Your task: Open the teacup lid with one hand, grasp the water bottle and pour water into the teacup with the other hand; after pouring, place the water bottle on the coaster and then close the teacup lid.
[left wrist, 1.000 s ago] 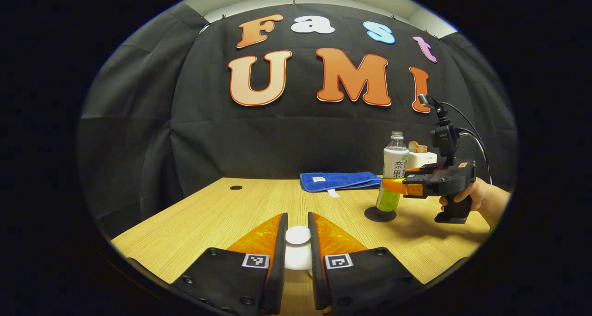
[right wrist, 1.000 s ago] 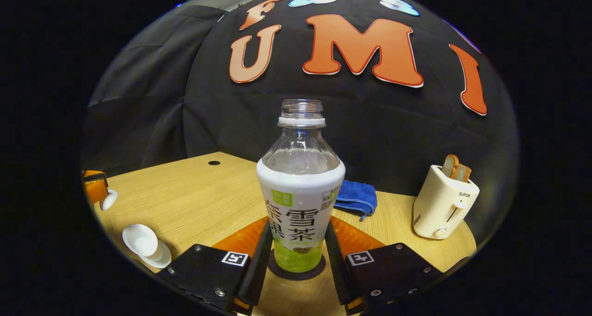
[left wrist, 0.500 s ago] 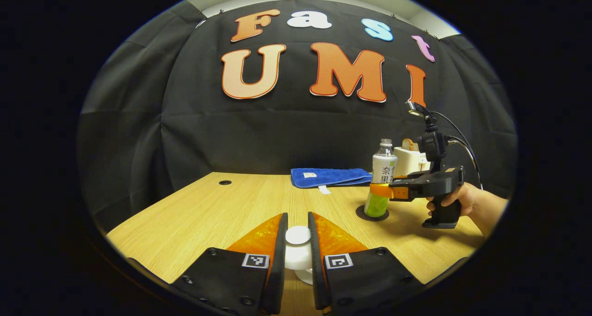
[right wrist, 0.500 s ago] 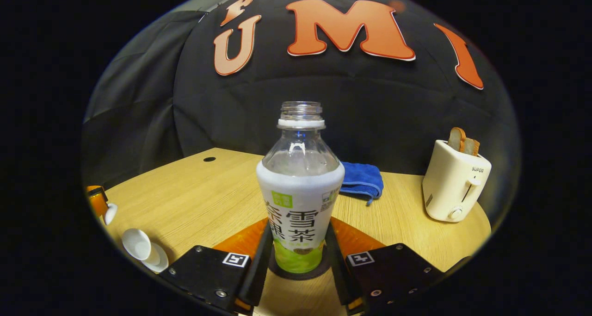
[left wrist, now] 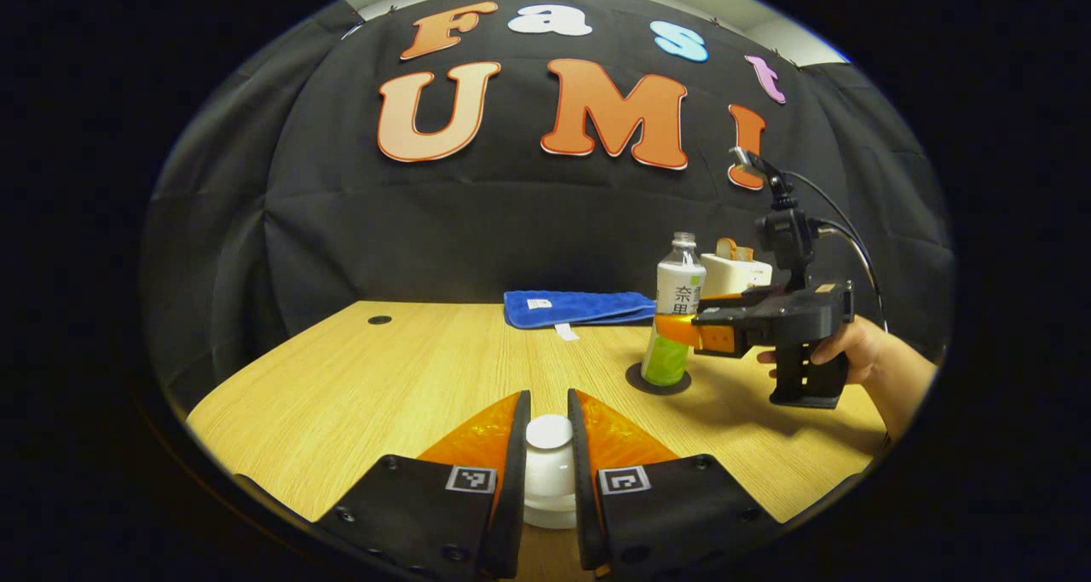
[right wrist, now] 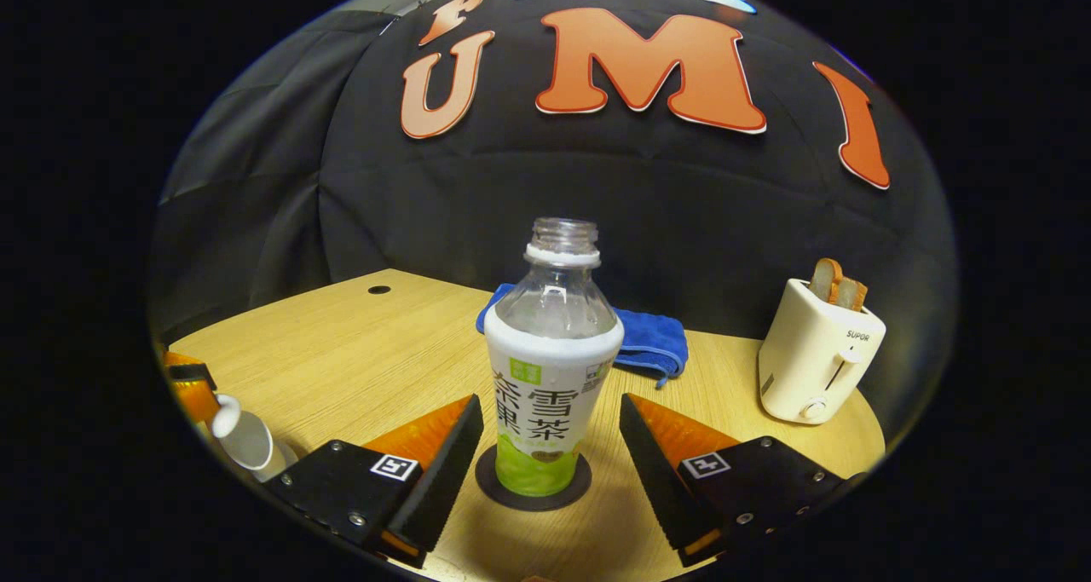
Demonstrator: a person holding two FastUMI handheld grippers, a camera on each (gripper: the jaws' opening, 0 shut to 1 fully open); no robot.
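Plastic water bottle (right wrist: pixel 552 377) upright on coaster (right wrist: pixel 533 490); right gripper (right wrist: pixel 552 446) jaws apart.

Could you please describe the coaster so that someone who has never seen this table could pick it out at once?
On the wooden table, look in front of the blue towel and left of the cream toaster. The coaster is the flat dark disc under the upright water bottle, between the open right gripper's fingers. Nothing else there is round, dark and flat.
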